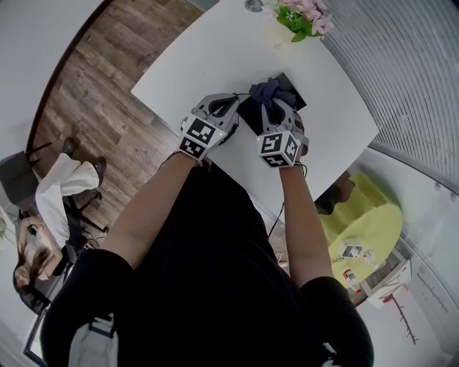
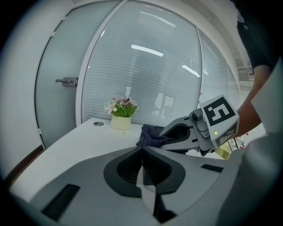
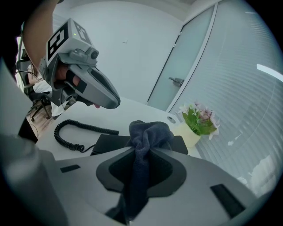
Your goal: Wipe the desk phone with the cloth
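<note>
On the left, the left gripper (image 2: 142, 153) is held above the white table (image 1: 215, 54), jaws pressed together on nothing. To its right, the dark cloth (image 3: 148, 132) is pinched by the right gripper (image 3: 141, 155), bunched over the black desk phone (image 3: 108, 143). A flower pot (image 3: 194, 126) is seen far right.

In the head view, bare white table (image 1: 337, 115) lies open from the desk phone (image 1: 292, 92) toward 12 and 3 o'clock, as far as the flower pot (image 1: 305, 16) at the far edge. At 9 o'clock the left gripper (image 1: 229, 106), jaws together, and the coiled cord (image 3: 73, 132) crowd the approach.
</note>
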Demonstrator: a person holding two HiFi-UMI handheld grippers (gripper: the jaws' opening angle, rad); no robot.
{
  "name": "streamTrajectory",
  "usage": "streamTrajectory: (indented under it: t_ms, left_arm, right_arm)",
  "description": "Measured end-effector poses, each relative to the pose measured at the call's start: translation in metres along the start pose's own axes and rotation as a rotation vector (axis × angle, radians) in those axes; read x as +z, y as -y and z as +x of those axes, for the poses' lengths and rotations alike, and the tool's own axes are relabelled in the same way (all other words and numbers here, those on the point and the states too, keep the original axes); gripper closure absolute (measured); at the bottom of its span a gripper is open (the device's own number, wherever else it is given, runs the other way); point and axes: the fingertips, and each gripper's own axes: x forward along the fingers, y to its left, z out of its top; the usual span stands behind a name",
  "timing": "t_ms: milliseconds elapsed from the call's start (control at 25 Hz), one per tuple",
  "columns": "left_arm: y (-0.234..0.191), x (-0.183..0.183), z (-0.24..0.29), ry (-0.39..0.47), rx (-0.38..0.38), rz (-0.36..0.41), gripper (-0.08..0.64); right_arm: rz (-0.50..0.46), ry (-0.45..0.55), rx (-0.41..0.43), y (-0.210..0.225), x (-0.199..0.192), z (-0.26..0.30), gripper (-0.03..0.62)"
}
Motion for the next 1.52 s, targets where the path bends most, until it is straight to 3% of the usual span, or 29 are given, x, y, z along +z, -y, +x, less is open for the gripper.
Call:
streamTrajectory:
  t_ms: [400, 880, 1200, 1360, 1520]
  left_arm:
    - [0.003, -0.033, -0.009, -0.062, -0.005, -0.007, 0.549]
    - [0.001, -0.049, -0.014, -0.071, 0.001, -0.040, 0.549]
    - [0.004, -0.053, -0.019, -0.071, -0.008, -0.037, 0.549]
    - [0.013, -0.048, -0.028, -0.063, -0.036, -0.026, 0.549]
    - [0.025, -0.026, -0.043, -0.028, -0.079, 0.017, 0.549]
  right_arm:
    - [-0.017, -0.009, 0.054, -0.043, -0.001, 0.002, 0.509]
    - [0.000, -0.015, 0.066, -0.062, 0.000, 0.002, 0.508]
    - [0.017, -0.038, 0.149, -0.097, -0.002, 0.003, 0.508]
    - [0.107, -0.005, 0.190, -0.109, 0.000, -0.004, 0.508]
    - [0.274, 0.103, 0.150, -0.091, 0.020, -0.030, 0.508]
